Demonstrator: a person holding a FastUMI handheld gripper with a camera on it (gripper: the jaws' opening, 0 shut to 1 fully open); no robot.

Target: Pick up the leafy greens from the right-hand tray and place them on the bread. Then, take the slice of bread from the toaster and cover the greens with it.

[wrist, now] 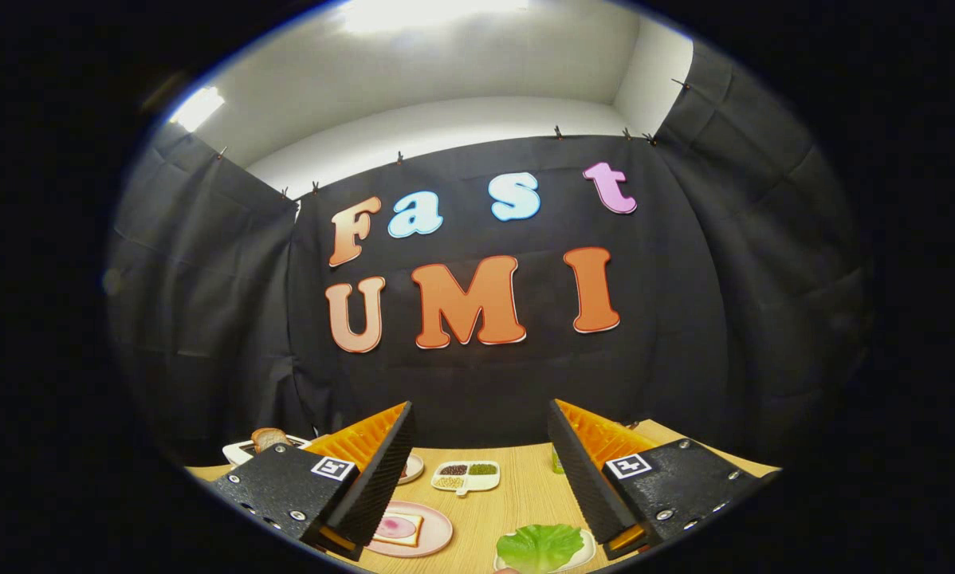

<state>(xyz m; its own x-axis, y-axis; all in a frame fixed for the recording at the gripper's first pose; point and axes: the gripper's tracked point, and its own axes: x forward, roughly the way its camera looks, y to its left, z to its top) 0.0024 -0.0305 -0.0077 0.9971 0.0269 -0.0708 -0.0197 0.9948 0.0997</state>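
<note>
The gripper (481,478) hangs above a pale wooden table (517,498) with its two fingers spread wide apart and nothing between them; no finger touches anything. Down in the gap, close to the right finger, lie the greens (540,547): a single bright green leaf, ruffled and veined, with a paler midrib, lying flat and covering most of a small white tray (583,552) whose rim peeks out on its right side. Just beside the left finger sits a pink plate (439,532), partly hidden by that finger, and on it a slice of bread (402,528), pale with a toasted-looking edge and a round pinkish patch on top; what that patch is I cannot tell. Plate and tray are near each other but apart, with bare wood between. Farther on, beyond the fingers, rests a white divided dish (465,477) with small heaps of dark, green and light grains in its compartments. Another small plate (412,469) pokes out from behind the left finger. Off beyond the left finger stands a white toaster (238,452) with a brown slice (269,438) sticking up out of its slot. A greenish thing just behind the right finger is too hidden to make out.
</note>
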